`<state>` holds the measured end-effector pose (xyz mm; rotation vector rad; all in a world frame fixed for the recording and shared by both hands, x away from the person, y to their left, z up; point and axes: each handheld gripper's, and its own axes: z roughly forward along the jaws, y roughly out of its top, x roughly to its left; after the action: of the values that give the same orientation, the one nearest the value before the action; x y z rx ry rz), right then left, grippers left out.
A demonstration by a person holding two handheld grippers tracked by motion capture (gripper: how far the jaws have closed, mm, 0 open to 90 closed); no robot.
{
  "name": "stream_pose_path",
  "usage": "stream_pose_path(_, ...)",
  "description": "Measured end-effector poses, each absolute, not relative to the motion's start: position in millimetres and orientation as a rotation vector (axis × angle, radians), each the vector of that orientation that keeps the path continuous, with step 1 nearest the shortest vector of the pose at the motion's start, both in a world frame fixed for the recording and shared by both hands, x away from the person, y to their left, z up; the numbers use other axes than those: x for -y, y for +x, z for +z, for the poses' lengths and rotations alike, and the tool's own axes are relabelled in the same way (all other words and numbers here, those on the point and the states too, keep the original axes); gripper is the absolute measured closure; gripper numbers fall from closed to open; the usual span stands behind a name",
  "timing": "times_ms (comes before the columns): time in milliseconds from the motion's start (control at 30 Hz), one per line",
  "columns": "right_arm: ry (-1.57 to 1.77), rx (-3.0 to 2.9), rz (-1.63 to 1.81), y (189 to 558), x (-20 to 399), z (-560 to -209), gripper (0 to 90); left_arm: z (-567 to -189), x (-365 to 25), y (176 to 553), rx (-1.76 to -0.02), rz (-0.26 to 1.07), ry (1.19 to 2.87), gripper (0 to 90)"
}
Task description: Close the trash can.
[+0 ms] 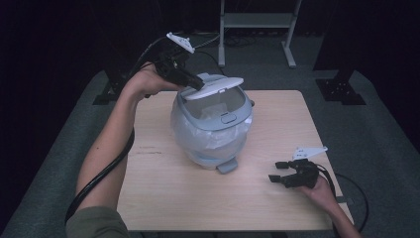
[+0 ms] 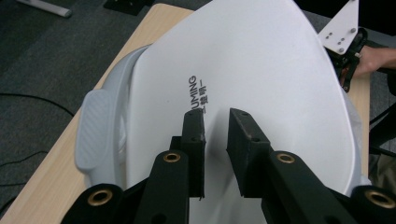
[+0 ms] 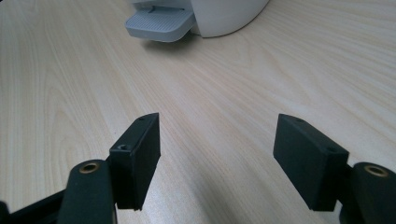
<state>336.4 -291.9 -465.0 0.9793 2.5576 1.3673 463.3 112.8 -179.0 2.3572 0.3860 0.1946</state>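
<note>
Two tongs in frame: left tongs [image 1: 198, 84] at the raised lid [image 1: 214, 88] of the bin [image 1: 210, 131] mid-table [image 1: 277, 198], jaws a narrow gap apart, gripping nothing; right tongs [image 1: 277, 172] wide open, empty, low over the near right edge.

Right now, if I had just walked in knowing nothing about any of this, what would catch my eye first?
First, the round pale grey plastic bin lined with a translucent bag, standing mid-table on the light wooden table. Its white oval lid is propped half open at the far side, and the left gripper meets the lid's edge there, jaws close together with nothing visibly between them. The right gripper rests open near the table's right edge, away from the bin.
</note>
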Motion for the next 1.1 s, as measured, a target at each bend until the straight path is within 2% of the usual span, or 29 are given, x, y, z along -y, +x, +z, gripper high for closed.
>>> stream_pose_path(1100,0.986,-2.557,1.360,336,293,-465,30.6,-203,-82,454,-0.298,0.172,2.418,64.1)
